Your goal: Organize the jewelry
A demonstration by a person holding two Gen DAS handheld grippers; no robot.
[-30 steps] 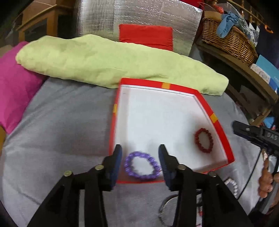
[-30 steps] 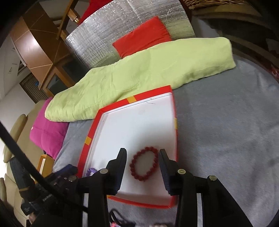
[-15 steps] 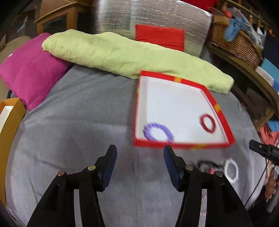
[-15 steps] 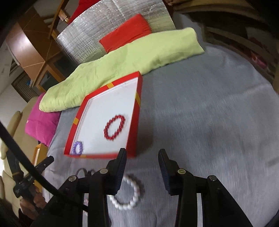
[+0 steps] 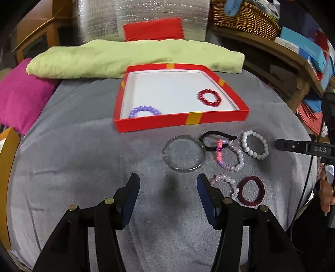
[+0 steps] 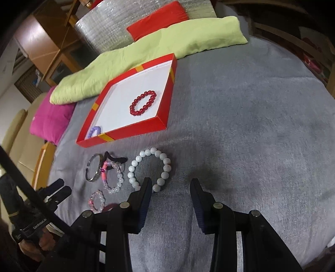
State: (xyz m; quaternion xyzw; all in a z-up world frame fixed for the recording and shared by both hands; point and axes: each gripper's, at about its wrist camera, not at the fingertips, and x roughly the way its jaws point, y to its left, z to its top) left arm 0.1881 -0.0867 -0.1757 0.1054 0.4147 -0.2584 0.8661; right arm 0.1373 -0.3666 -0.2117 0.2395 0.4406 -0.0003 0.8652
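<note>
A red box lid with a white inside (image 5: 209, 120) (image 6: 134, 134) lies on the grey cloth. It holds a purple bead bracelet (image 5: 144, 110) (image 6: 94, 131) and a red bead bracelet (image 5: 209, 97) (image 6: 143, 102). In front of it lie a metal bangle (image 5: 183, 155) (image 6: 94, 170), a black hair tie (image 5: 215, 138), a pink and clear bead bracelet (image 5: 230, 157) (image 6: 112, 177), a white bead bracelet (image 5: 254, 144) (image 6: 149, 169), a small pink bead bracelet (image 5: 225, 182) (image 6: 96, 202) and a maroon hair band (image 5: 251, 193). My left gripper (image 5: 167, 188) is open and empty, just in front of the bangle. My right gripper (image 6: 170, 186) is open and empty, its left finger at the white bracelet.
A light green cushion (image 5: 134, 58) lies behind the box, with a pink cushion (image 5: 23, 94) at the left and a red cushion (image 5: 152, 29) on a silver wrapped block. A wicker basket (image 5: 242, 18) and shelves stand at the right.
Both grippers have pulled back out of the box, leaving the purple and red bracelets inside. They now hover over the loose jewelry in front of the box.
</note>
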